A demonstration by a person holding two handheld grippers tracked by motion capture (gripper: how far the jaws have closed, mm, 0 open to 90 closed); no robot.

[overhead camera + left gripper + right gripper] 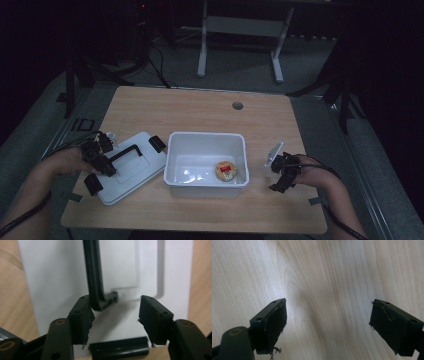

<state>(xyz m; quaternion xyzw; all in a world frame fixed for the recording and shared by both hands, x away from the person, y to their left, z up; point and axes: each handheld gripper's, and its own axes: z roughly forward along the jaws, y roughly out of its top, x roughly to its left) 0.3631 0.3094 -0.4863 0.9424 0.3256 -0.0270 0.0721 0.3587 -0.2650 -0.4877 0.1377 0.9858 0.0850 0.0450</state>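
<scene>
A white lid (131, 167) with a black handle (94, 275) lies flat on the wooden table (200, 107), just left of a white bin (207, 165). The left gripper (115, 315) hovers over it, its 2 jaws apart beside the handle's end, not clamped. The right gripper (328, 325) gapes wide above bare wood.

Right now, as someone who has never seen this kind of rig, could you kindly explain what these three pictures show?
A person holds a two-fingered hand tool in each hand. The overhead picture shows a wooden table with a white bin holding a small round packet, and a white lid lying beside it. The other two pictures come from cameras on the tools. The left gripper hangs open over the lid, one finger beside its black handle, gripping nothing. The right gripper is open above bare wood.
</scene>
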